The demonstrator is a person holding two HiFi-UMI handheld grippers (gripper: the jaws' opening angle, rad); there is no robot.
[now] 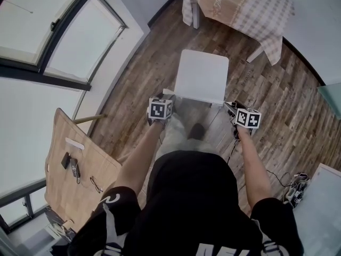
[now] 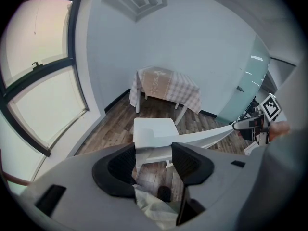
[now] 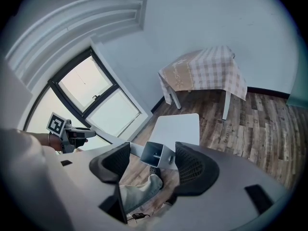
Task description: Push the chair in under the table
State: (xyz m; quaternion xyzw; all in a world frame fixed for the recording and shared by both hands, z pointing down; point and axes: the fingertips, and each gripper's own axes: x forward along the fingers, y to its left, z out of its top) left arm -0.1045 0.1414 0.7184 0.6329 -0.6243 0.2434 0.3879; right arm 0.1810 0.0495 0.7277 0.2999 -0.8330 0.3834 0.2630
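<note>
While chair (image 1: 201,76) back corners sit between them | left claw (image 2: 154,159) agape, ungripping | right claw (image 3: 151,158) likewise

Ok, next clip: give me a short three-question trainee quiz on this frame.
1. True or false: the chair already sits under the table.
2. The jaws of the right gripper stand around: A the end of the chair's backrest; B a cup; C nothing.
3. What covers the table?
Key: 1 false, the chair stands apart from it; 2 A; 3 a checked cloth.
</note>
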